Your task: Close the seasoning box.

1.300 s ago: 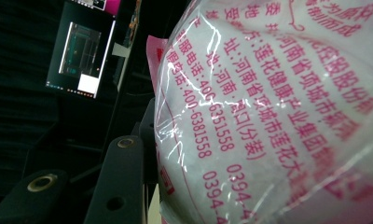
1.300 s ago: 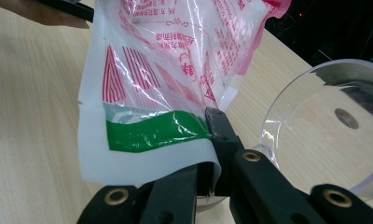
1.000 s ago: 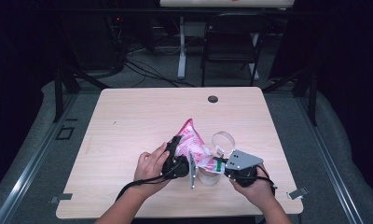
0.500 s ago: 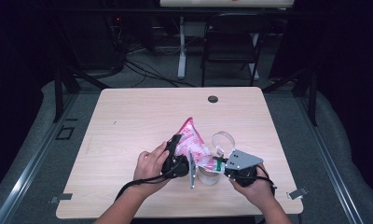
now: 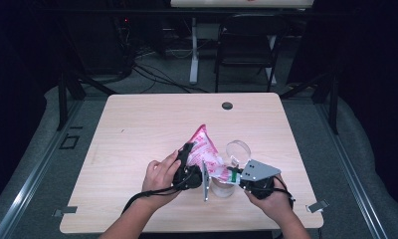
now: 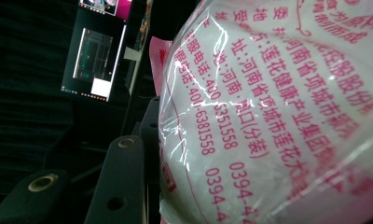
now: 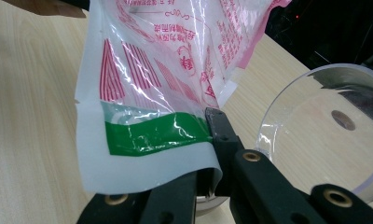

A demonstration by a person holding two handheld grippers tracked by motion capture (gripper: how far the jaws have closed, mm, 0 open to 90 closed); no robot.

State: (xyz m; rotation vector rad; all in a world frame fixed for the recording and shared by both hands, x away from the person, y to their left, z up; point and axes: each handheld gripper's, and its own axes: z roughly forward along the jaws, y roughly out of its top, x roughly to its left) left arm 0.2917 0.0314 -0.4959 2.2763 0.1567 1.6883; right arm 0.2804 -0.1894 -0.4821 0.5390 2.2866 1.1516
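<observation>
A pink-and-white printed plastic bag of white grains is held up over the table between both grippers. My left gripper is shut on the bag's bulging body. One of its black fingers lies against the bag's side and the other is hidden behind it. My right gripper is shut on the bag's flat sealed edge, right at a green band; its jaws pinch the film. A clear round container stands just behind the right gripper, its rim beside the jaws.
The light wooden table has a dark round grommet near its far edge. A black chair and cables sit on the floor beyond. Both forearms come in at the near edge.
</observation>
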